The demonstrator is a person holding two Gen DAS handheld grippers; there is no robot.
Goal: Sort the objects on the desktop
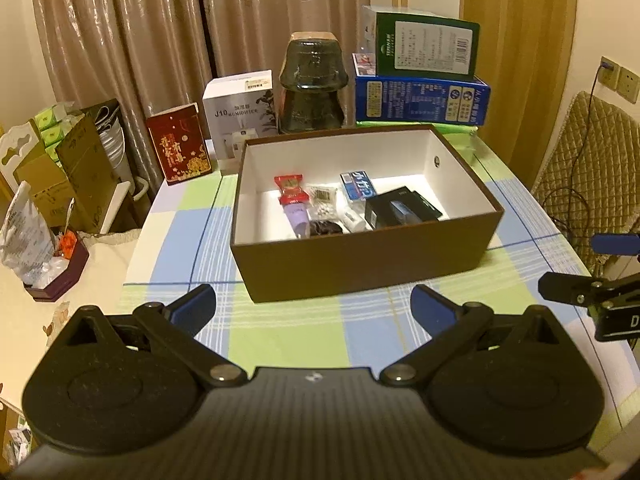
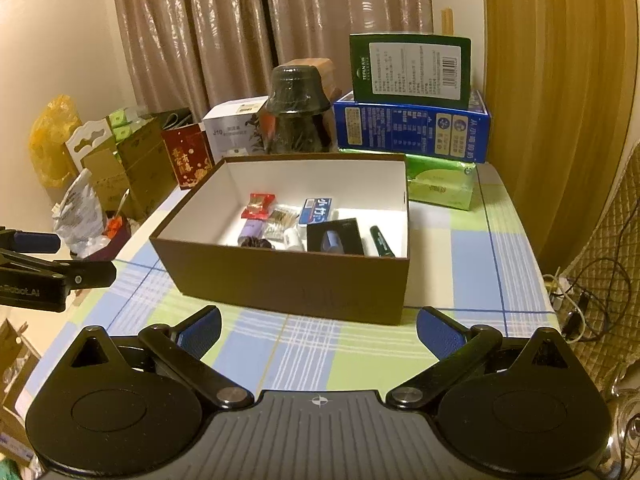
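Since both the left gripper (image 1: pixel 314 304) and right gripper (image 2: pixel 319 326) hover spread and empty before the box (image 1: pixel 360 256), sorting seems finished; withdraw level.

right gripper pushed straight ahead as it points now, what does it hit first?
Most likely the near wall of the brown box. The right gripper is open and empty over bare tablecloth, with nothing between. Its height is unclear, so it might clear the rim.

Both grippers — left gripper (image 1: pixel 313 306), right gripper (image 2: pixel 319 328) — jaws wide.
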